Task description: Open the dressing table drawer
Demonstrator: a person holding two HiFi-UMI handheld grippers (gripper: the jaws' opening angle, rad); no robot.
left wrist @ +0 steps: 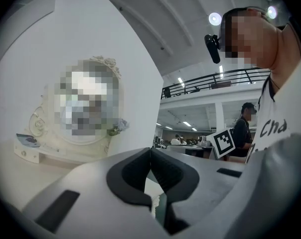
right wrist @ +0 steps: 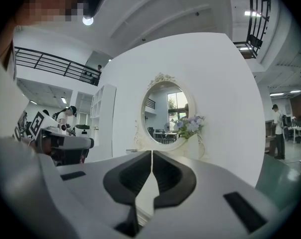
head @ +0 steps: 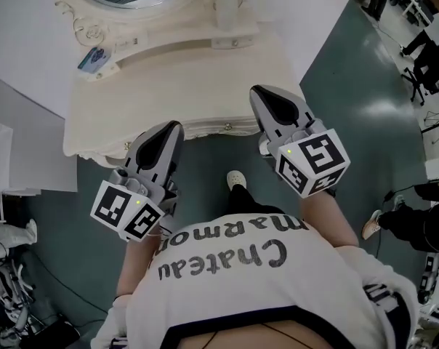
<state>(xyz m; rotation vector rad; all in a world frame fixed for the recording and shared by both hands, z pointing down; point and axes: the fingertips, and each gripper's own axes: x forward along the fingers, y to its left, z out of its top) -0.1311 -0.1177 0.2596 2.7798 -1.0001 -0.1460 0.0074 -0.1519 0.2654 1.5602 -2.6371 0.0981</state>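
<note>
Hovering side by side at the front of the cream dressing table (head: pixel 168 71), both tools are empty. The left gripper (head: pixel 174 128) (left wrist: pixel 150 153) has its jaws pressed together with nothing between them. Its tip sits at the table's front edge, left of the small drawer knob (head: pixel 228 127). The right gripper (head: pixel 259 91) (right wrist: pixel 151 156) is likewise closed on nothing, and its tip reaches over the tabletop's front edge, just right of that knob. Neither tip touches the knob. The drawer (head: pixel 205 130) lies under the front edge, between the two grippers, and looks closed. An oval mirror (right wrist: pixel 165 113) with flowers (right wrist: pixel 190 126) stands at the back.
</note>
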